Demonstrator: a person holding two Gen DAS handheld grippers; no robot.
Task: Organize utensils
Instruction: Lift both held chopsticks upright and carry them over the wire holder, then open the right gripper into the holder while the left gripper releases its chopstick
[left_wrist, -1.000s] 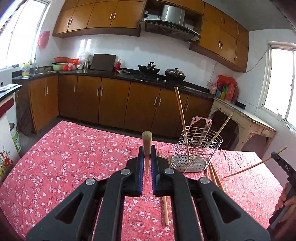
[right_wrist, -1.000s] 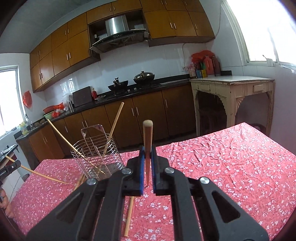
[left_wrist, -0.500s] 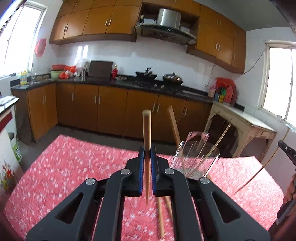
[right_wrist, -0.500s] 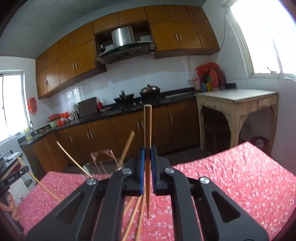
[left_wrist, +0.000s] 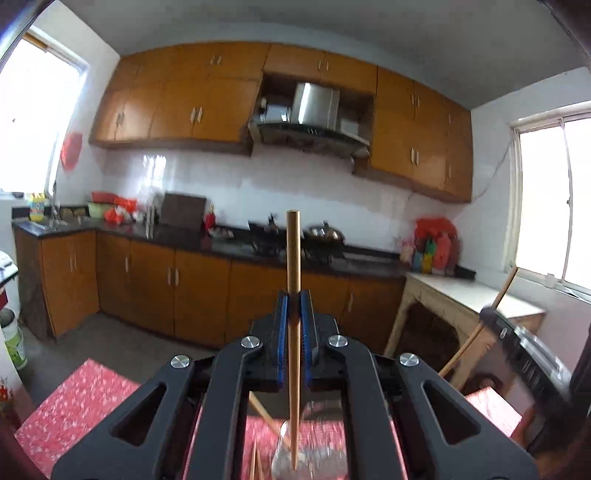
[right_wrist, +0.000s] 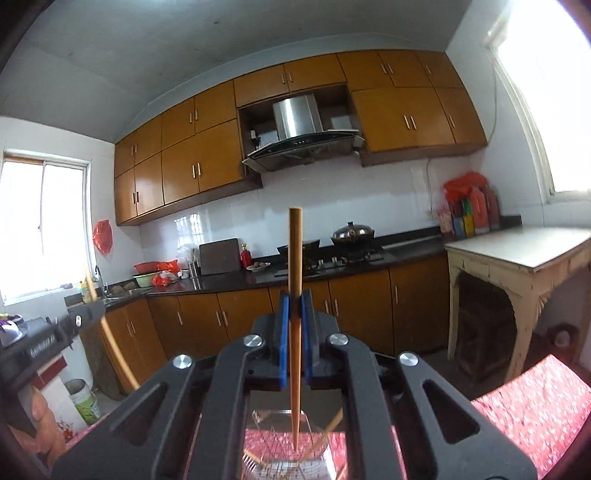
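My left gripper is shut on a wooden chopstick held upright, its lower tip pointing down over the wire utensil basket, seen blurred between my arms. My right gripper is shut on another upright chopstick, its tip just above the basket. The basket holds other chopsticks. The right gripper with its chopstick also shows at the right of the left wrist view; the left gripper shows at the left of the right wrist view.
The table has a red floral cloth, also visible in the right wrist view. Loose chopsticks lie beside the basket. Kitchen cabinets and a cream side table stand beyond.
Both grippers have risen and tilted up, each with its chopstick, and come over the basket. The basket has dropped to the bottom of both views.
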